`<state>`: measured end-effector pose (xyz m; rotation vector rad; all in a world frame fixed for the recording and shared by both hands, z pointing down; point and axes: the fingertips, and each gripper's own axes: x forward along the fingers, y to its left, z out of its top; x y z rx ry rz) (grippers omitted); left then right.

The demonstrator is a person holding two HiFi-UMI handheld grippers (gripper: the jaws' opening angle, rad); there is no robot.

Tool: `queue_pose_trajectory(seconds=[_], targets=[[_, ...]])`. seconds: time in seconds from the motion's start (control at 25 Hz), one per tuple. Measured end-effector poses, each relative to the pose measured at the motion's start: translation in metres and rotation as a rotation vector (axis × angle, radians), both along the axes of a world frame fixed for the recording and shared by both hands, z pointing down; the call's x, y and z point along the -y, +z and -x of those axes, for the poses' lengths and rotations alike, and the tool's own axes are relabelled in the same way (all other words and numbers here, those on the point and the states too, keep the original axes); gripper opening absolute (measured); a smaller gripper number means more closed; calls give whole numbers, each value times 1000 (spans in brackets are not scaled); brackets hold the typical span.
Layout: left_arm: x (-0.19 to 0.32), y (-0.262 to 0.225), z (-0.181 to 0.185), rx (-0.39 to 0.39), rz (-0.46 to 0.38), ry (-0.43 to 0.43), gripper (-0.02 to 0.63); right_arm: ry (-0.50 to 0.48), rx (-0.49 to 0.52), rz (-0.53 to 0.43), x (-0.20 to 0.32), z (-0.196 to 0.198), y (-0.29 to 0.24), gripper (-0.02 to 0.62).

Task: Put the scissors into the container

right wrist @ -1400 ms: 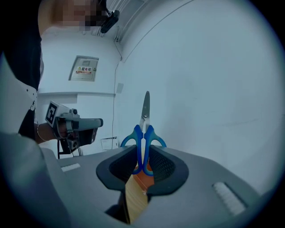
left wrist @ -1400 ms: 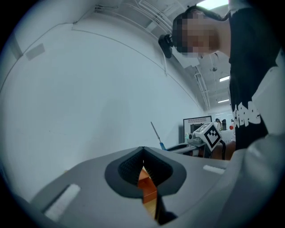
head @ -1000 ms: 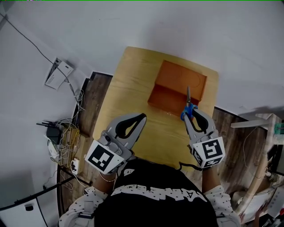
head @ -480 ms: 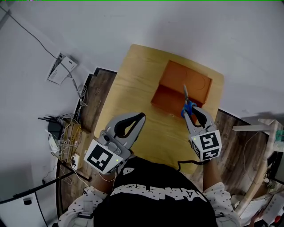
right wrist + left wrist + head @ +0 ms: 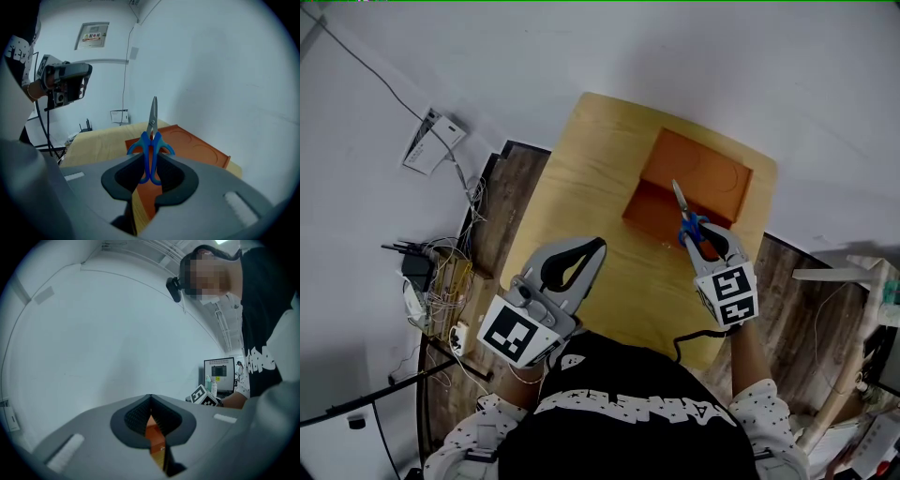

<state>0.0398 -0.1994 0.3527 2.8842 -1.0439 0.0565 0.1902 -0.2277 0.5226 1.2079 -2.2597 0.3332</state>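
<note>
On the far half of the wooden table (image 5: 581,202) sits the orange container (image 5: 649,208), a shallow open-topped box whose low front wall faces the person, so anything can be lowered into it from above. Nearer the body, the left gripper (image 5: 595,248) hangs level over the table with its jaws together and nothing between them; it seems parked clear of the work. At the container's near right corner, the right gripper (image 5: 710,239) tilts downward, clamped on the blue handles of the scissors (image 5: 692,227). With the grip on the handles, the closed blades stick out ahead of the jaws and reach over the container's floor, so the tool would likely go in point first.
</note>
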Motion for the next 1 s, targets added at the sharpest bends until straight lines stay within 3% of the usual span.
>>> queue_pose_trajectory(seconds=[0.4, 1.0], targets=[[4, 6, 12, 15, 11, -30, 2, -58, -97, 93, 3, 3, 35, 98], [6, 7, 30, 7, 13, -54, 2, -188, -325, 182, 10, 8, 73, 98]])
